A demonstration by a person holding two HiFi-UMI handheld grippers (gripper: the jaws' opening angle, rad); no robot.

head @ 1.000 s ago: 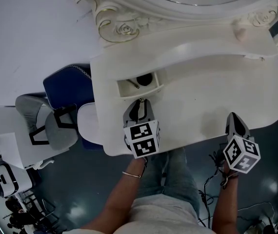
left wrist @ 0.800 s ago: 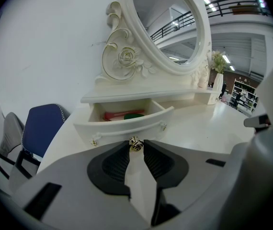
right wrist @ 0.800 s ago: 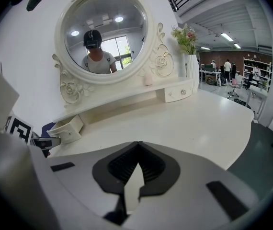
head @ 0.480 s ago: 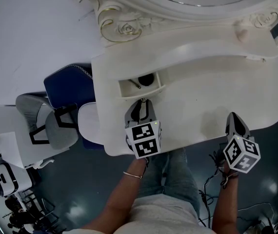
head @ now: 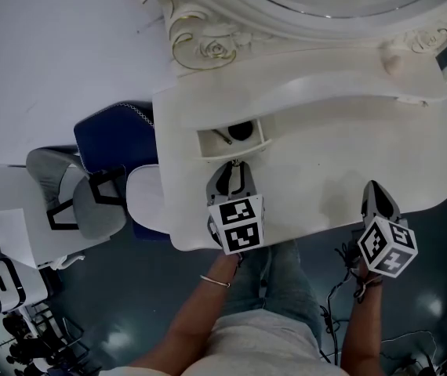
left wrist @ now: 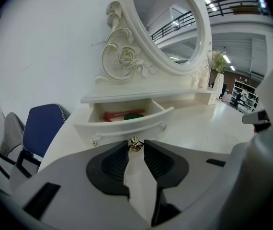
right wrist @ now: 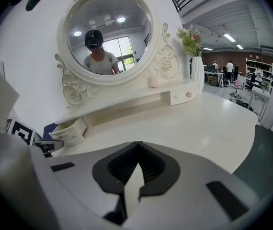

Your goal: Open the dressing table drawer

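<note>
White dressing table [head: 349, 155], open drawer [left wrist: 127, 125] just ahead of left hand-held gripper [head: 236, 168], jaws pinching its gold knob [left wrist: 135, 145]

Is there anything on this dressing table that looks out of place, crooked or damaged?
Nothing stands out. The small drawer is pulled partly out, with a red item and a green item inside, and the left tool is closed on its gold knob. I see nothing spilled or broken on the dressing table.
</note>
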